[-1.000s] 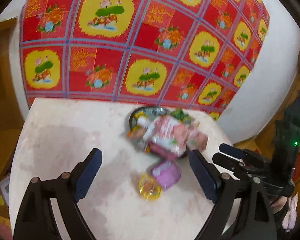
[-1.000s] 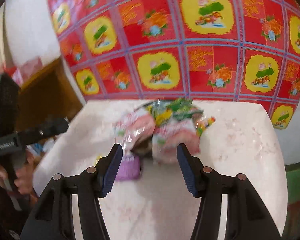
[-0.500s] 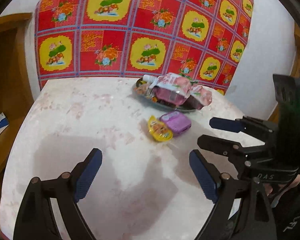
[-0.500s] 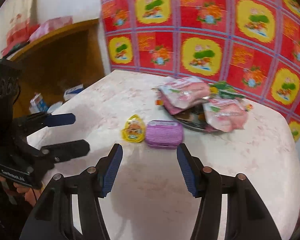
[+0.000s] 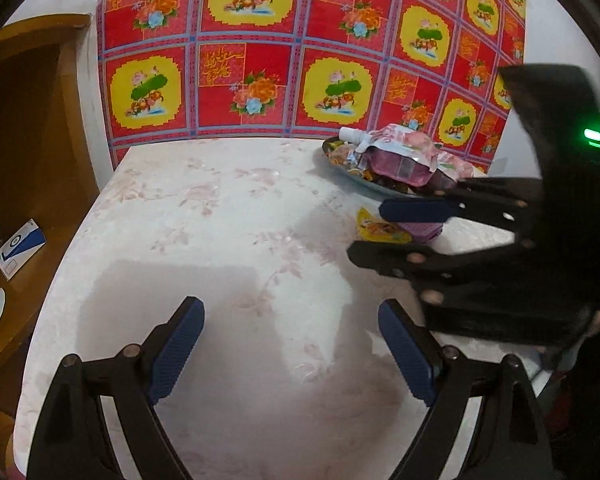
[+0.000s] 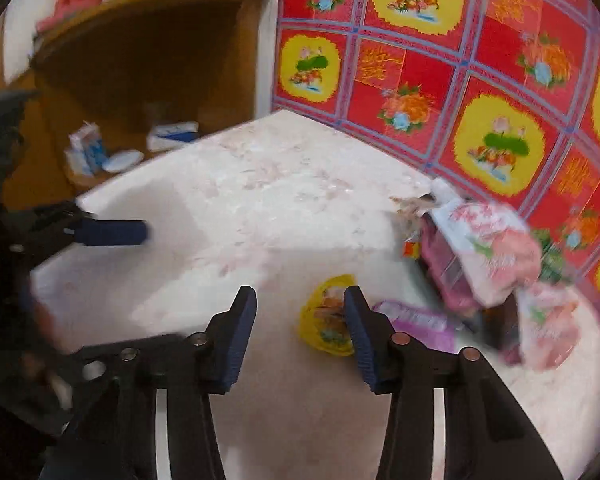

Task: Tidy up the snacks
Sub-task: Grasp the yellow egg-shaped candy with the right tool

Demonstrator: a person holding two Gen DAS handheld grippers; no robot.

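A dark plate (image 5: 342, 168) heaped with pink snack packets (image 5: 396, 156) sits at the table's far right, by the patterned cloth. A yellow snack pack (image 5: 374, 226) and a purple box (image 5: 420, 228) lie on the table in front of it. My left gripper (image 5: 290, 344) is open and empty over the near middle of the table. My right gripper (image 6: 300, 332) is open and empty, close to the yellow pack (image 6: 326, 320), with the purple box (image 6: 416, 320) and the packets (image 6: 492, 256) to its right. The right gripper also shows in the left wrist view (image 5: 396, 228), partly hiding the purple box.
The pale marble-patterned table (image 5: 220, 220) stands against a red and yellow patterned cloth (image 5: 300, 60). A wooden shelf unit (image 5: 24, 160) holding small boxes (image 6: 88, 148) stands to the left of the table.
Both grippers have swung left and drawn nearer to each other. The right gripper has come down close to the yellow pack and purple box. Both stay open.
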